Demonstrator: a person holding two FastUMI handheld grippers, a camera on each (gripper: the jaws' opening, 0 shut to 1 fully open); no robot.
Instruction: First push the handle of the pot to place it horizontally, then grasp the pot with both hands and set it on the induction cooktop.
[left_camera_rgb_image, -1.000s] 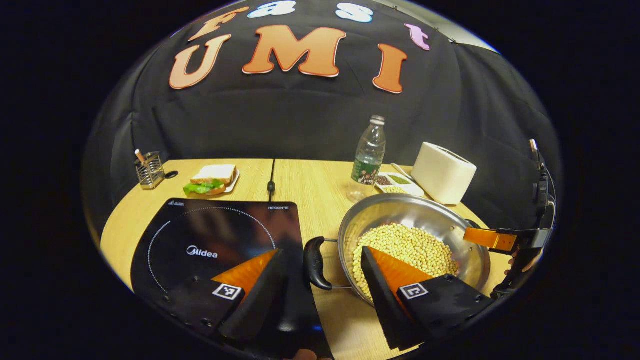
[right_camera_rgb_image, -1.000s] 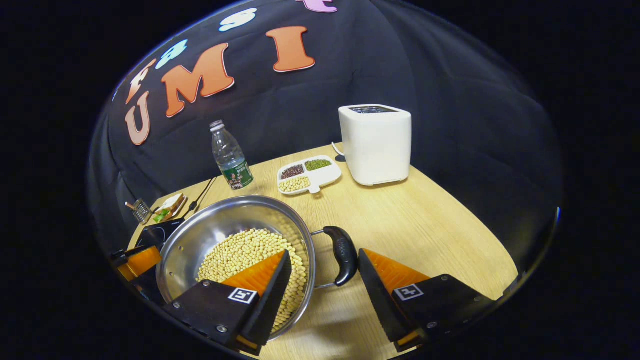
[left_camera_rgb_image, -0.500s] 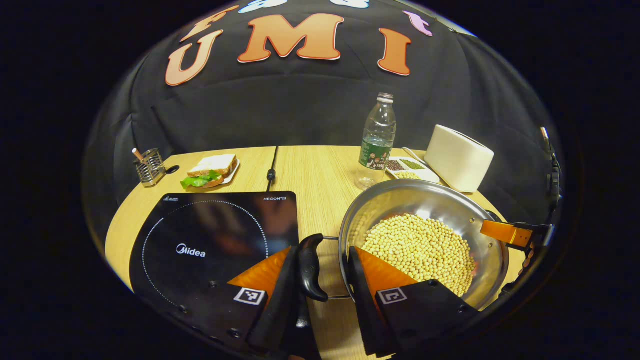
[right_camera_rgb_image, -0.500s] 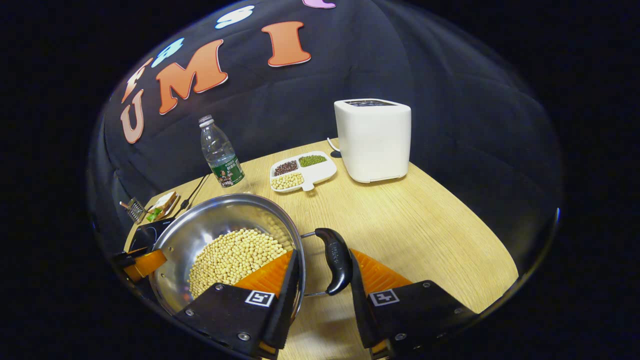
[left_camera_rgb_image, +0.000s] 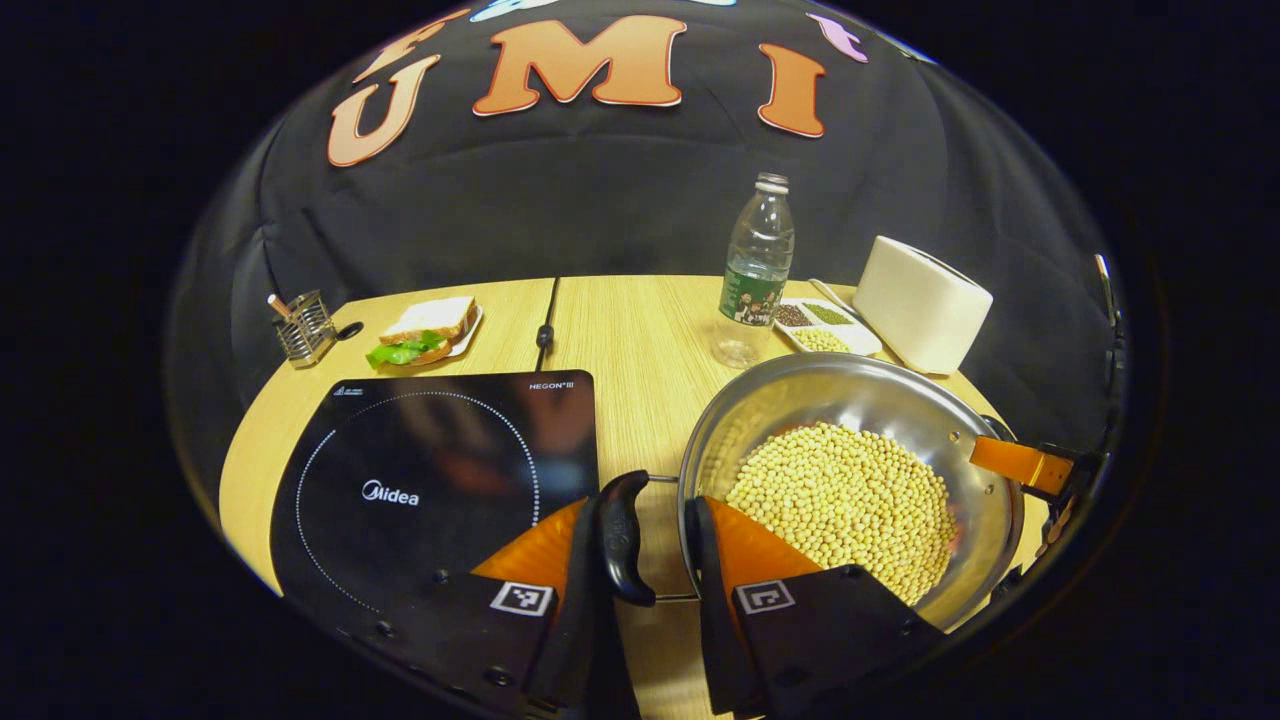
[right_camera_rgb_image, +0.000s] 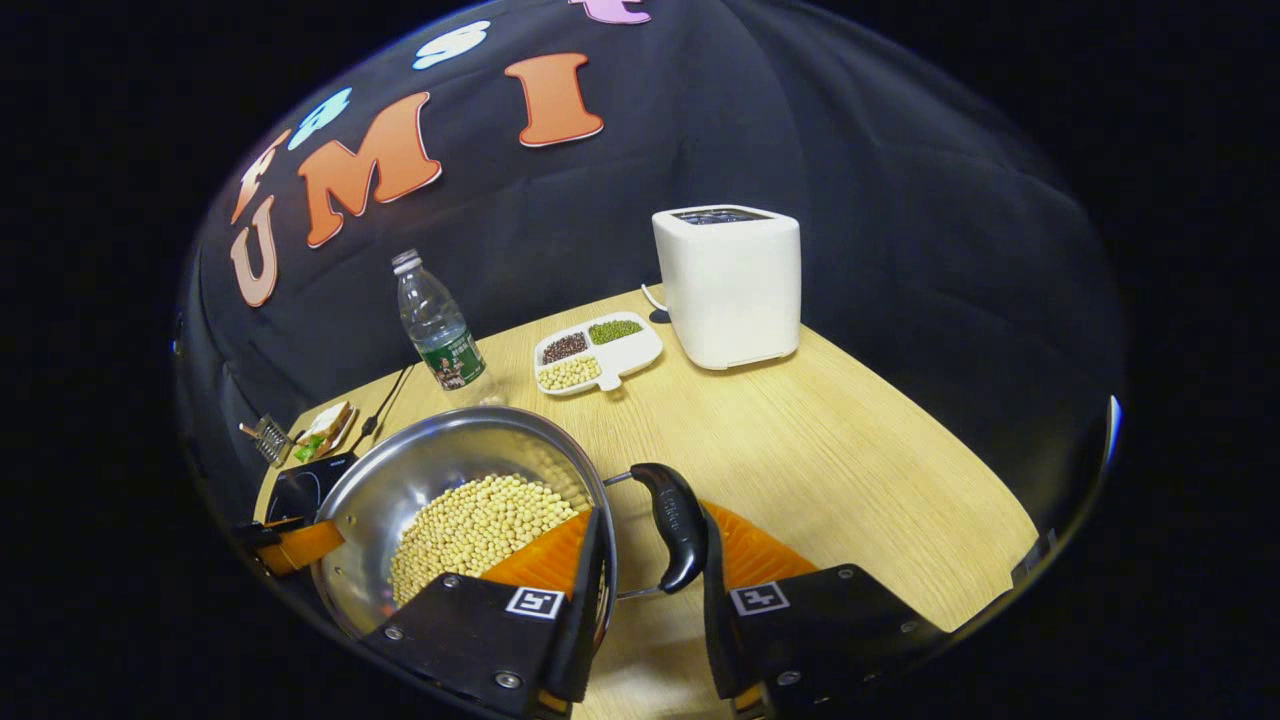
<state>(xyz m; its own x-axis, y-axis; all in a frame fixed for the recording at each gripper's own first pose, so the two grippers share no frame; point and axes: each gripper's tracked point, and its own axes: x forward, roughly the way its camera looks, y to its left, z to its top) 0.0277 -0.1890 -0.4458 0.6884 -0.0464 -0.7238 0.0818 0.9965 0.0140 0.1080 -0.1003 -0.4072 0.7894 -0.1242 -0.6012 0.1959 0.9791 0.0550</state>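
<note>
With both grippers (left_camera_rgb_image: 645, 570) (right_camera_rgb_image: 650, 570) pinching the soybean-filled pot's (left_camera_rgb_image: 850, 440) side handles (left_camera_rgb_image: 622, 535) (right_camera_rgb_image: 675, 525), we risk spilling if one side lifts unevenly.

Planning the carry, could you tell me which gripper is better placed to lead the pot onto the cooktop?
Left: the left gripper straddles the handle beside the cooktop; the right gripper straddles the far one.

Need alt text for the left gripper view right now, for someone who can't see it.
The left gripper is closed around the near handle of a steel pot of soybeans. The induction cooktop lies beside it on the wooden table.
</note>
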